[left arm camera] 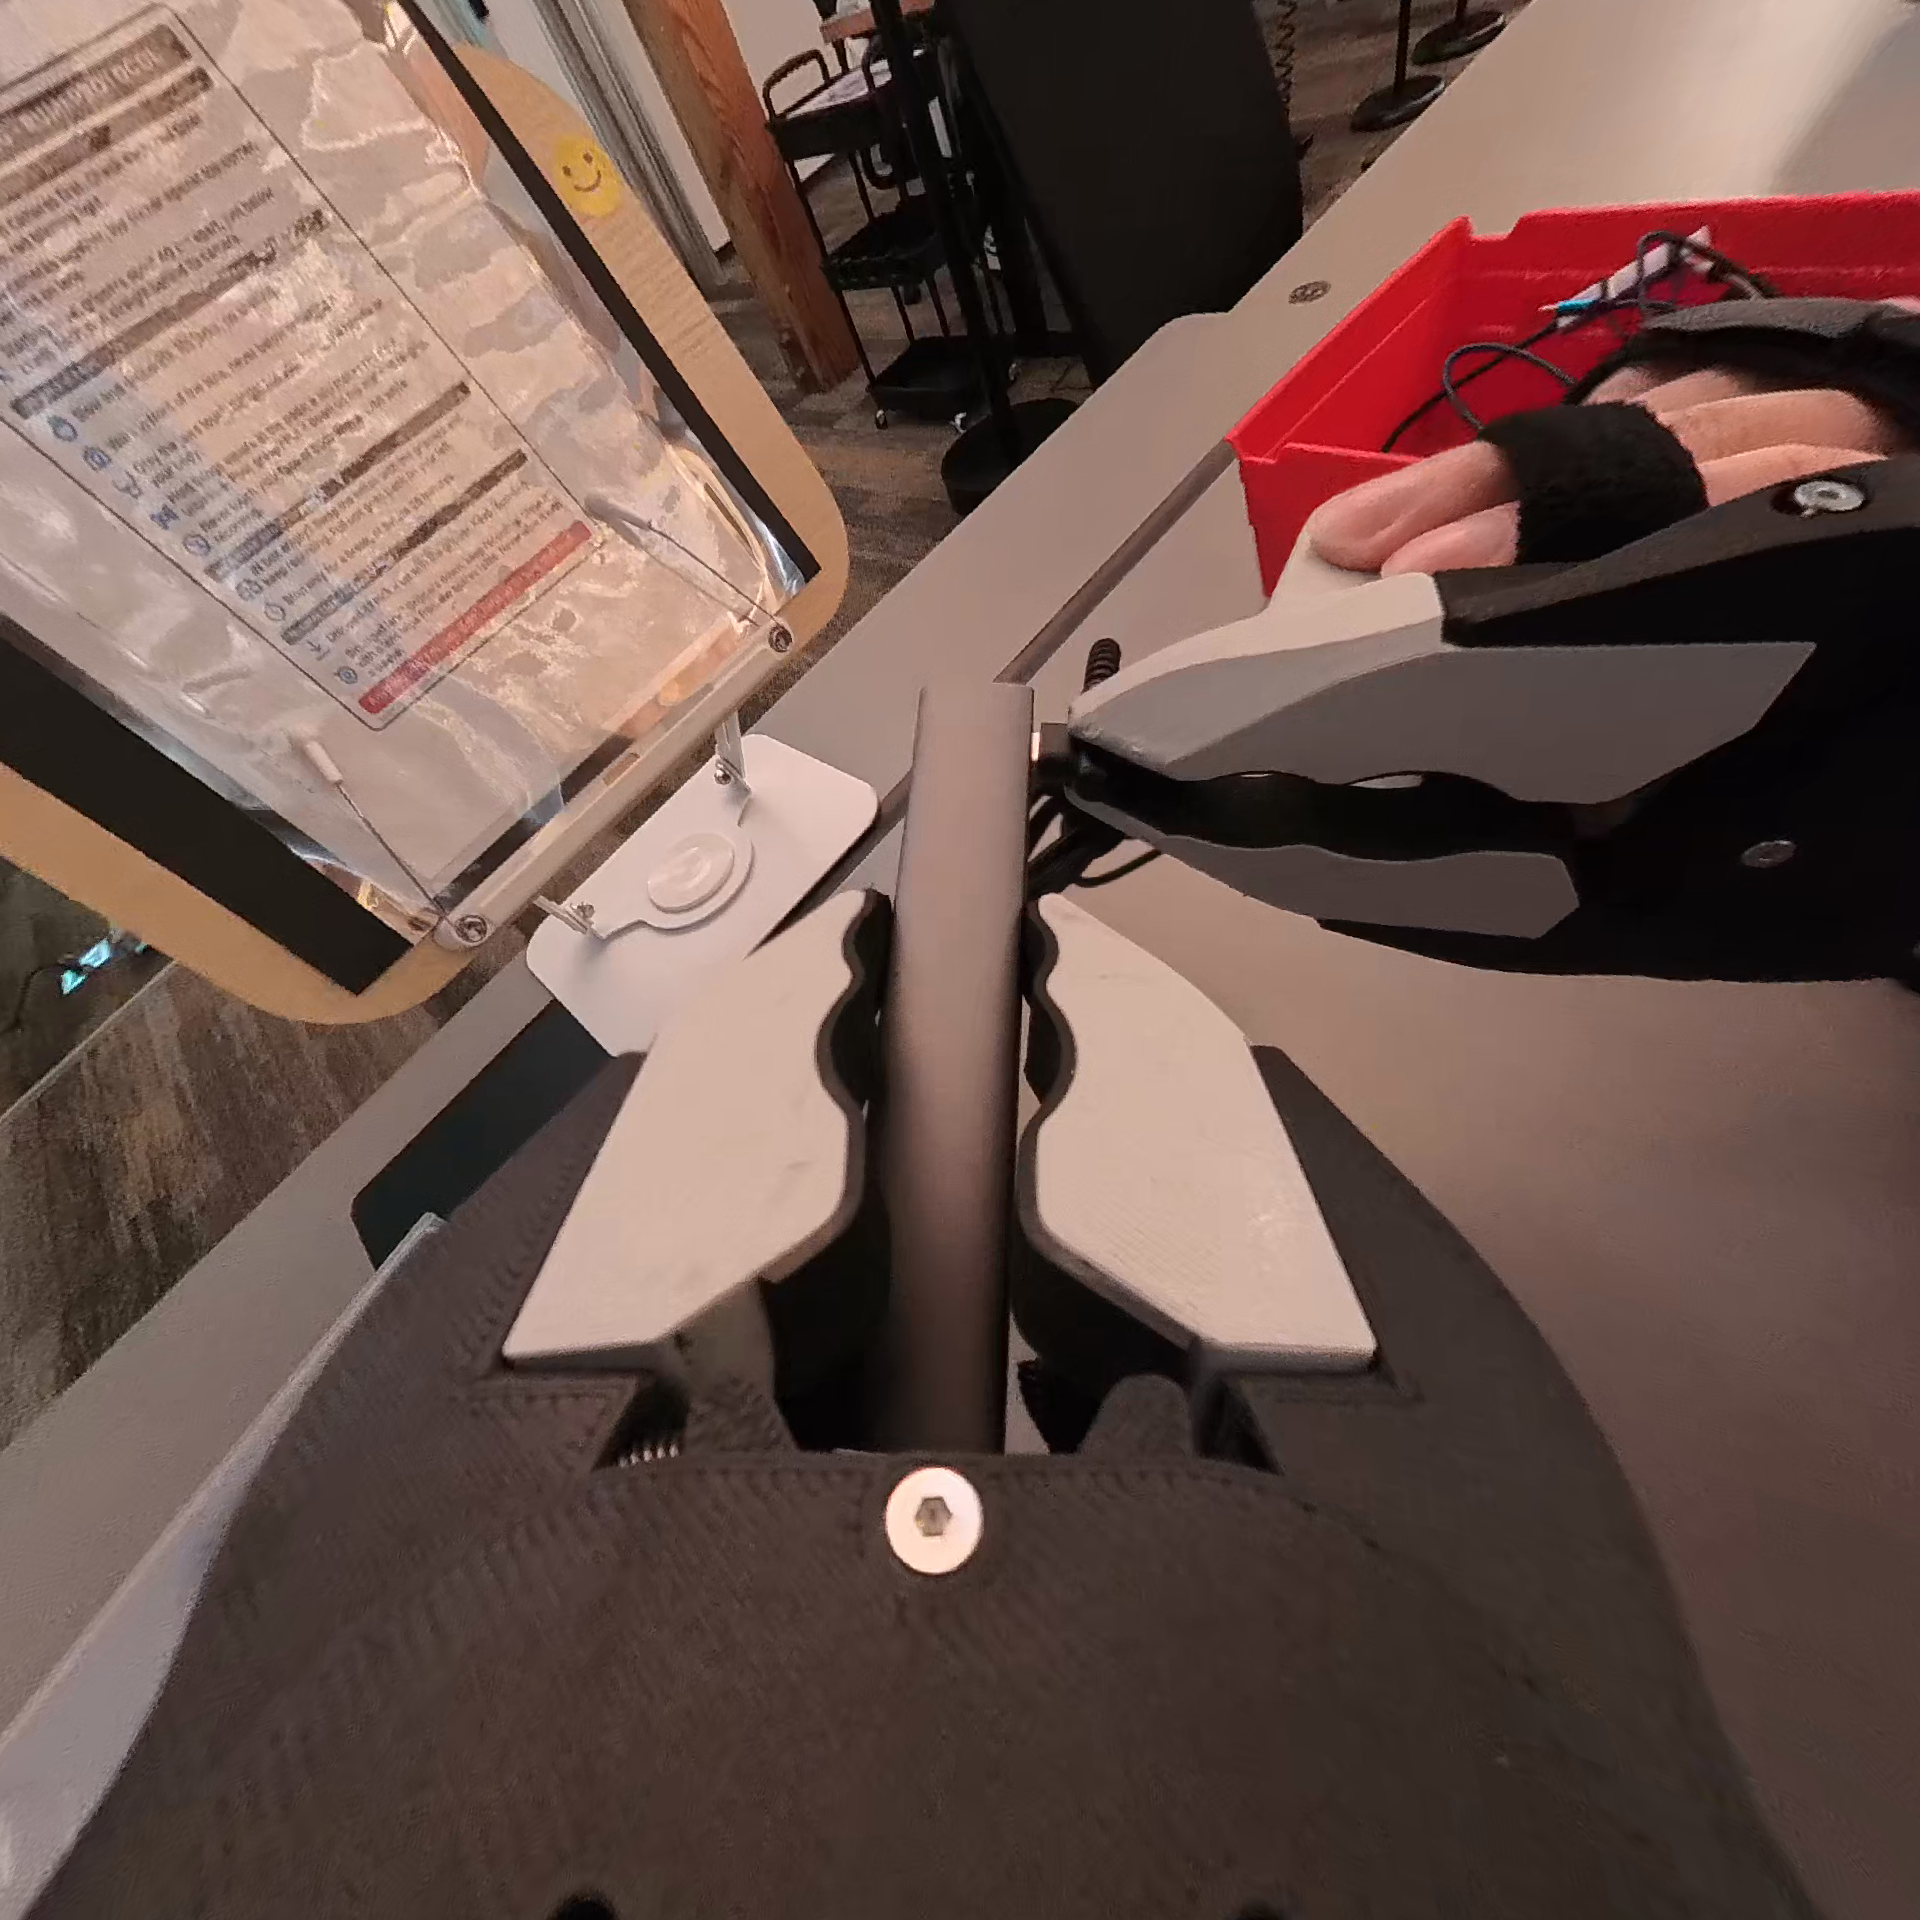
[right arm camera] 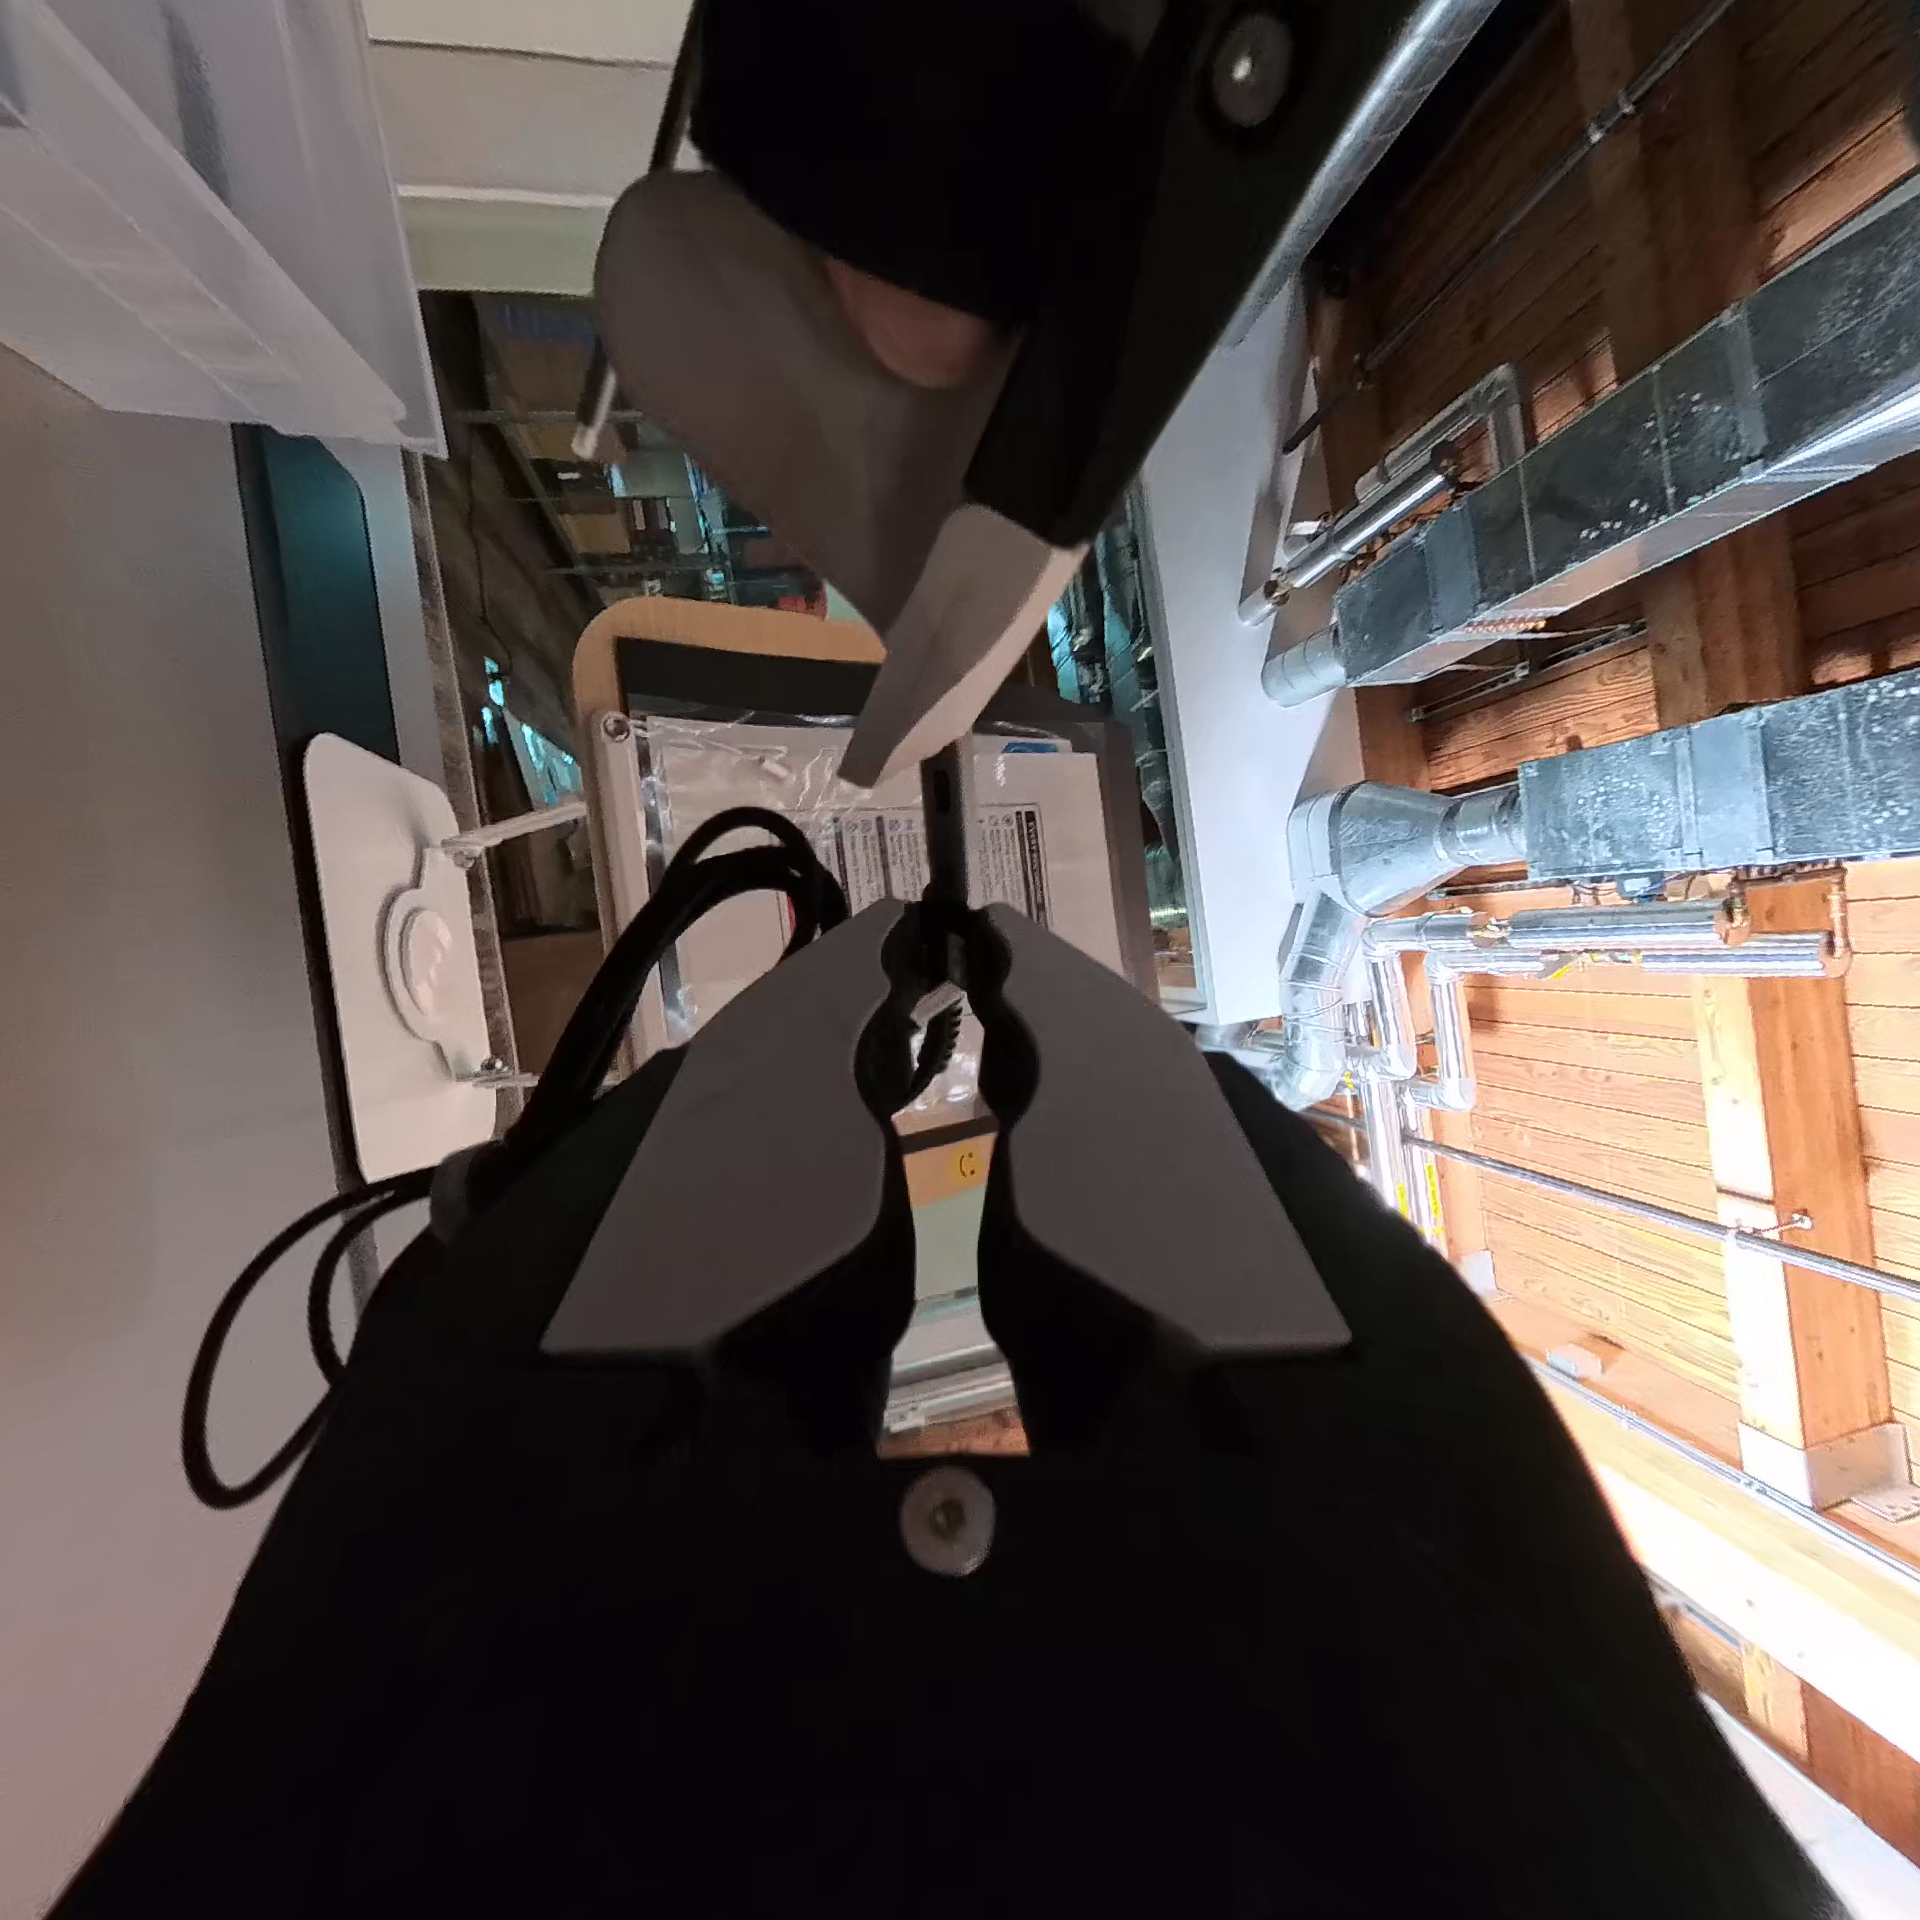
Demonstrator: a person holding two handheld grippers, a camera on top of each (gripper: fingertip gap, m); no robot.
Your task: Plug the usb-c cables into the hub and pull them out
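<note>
Hub (left arm camera: 951, 1039): dark bar pinched between left fingers (left arm camera: 727, 1122), long axis pointing away. Plug (left arm camera: 1051, 750): pinched by right fingers (left arm camera: 1226, 727), at hub's far right edge, crosswise; seating unclear.

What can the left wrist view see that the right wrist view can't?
Only the left wrist view shows the red bin of wires and the left claw clamped on the dark hub. Only the right wrist view shows ceiling ducts and looped black cable. Both show the right claw pinching the plug, and the sign stand.
</note>
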